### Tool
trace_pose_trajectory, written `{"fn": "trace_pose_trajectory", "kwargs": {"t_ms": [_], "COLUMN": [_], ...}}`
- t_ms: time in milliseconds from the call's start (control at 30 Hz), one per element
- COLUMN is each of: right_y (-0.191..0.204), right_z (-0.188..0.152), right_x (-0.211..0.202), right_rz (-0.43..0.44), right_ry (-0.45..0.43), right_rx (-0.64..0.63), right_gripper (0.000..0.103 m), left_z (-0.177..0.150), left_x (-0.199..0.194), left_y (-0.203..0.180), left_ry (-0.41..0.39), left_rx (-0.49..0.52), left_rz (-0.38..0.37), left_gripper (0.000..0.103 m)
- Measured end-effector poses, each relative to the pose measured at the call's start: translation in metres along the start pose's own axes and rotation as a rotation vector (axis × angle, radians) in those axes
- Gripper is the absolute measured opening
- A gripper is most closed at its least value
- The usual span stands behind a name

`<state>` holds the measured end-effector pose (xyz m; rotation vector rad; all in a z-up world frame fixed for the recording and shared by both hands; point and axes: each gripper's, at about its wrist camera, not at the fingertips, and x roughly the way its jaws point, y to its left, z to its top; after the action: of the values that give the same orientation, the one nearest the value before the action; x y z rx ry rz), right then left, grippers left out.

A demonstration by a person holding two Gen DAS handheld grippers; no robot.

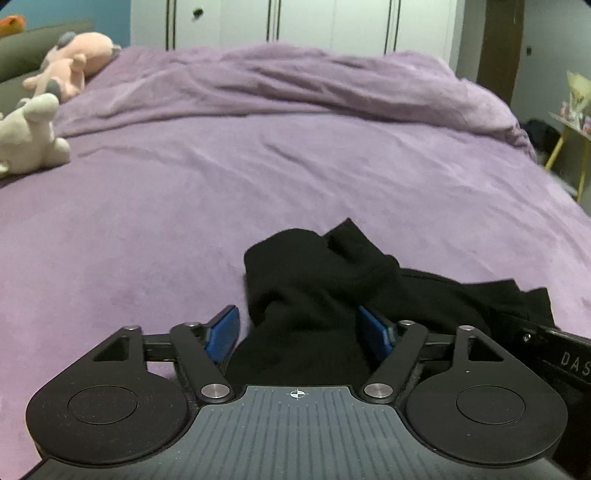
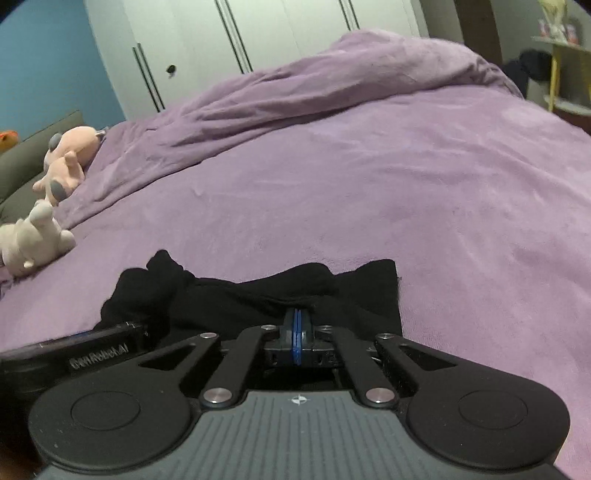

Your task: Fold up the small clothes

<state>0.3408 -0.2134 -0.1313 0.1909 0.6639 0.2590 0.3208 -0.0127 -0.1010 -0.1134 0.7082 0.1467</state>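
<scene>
Purple blanket point(image 1: 295, 155) covers bed; white wardrobe point(image 1: 306, 22) behind.

Two grippers point(image 1: 301, 334) point(image 2: 296, 325) are working one black garment point(image 1: 314, 295) on one purple blanket point(image 1: 295, 166); two plush toys point(image 1: 74, 62) point(image 1: 29, 136) are lying nearby.

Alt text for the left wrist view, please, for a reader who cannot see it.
The left gripper stands open over a crumpled black garment on a purple bedspread, the cloth bunched between its blue pads. Two plush toys, one pink and one white, lie at the far left.
</scene>
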Motion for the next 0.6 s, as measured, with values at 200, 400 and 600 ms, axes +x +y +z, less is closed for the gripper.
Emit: {"fn": "trace_pose_trajectory", "kwargs": {"t_ms": [200, 400, 600], "right_y": [0.015, 0.009, -0.030], "right_z": [0.005, -0.038, -0.081], "right_x": [-0.006, -0.099, -0.166], "right_rz": [-0.026, 0.025, 0.043], "right_ry": [0.030, 0.017, 0.124], "right_rx": [-0.033, -0.031, 0.164], "right_gripper": [0.000, 0.017, 0.062], "left_z": [0.002, -0.021, -0.058], "left_x": [0.001, -0.053, -0.122], "left_y": [0.009, 0.029, 0.071], "left_ry": [0.027, 0.081, 0.126], "left_rx": [-0.058, -0.038, -0.192], "left_rz": [-0.032, -0.085, -0.189], "left_gripper": [0.081, 0.081, 0.081]}}
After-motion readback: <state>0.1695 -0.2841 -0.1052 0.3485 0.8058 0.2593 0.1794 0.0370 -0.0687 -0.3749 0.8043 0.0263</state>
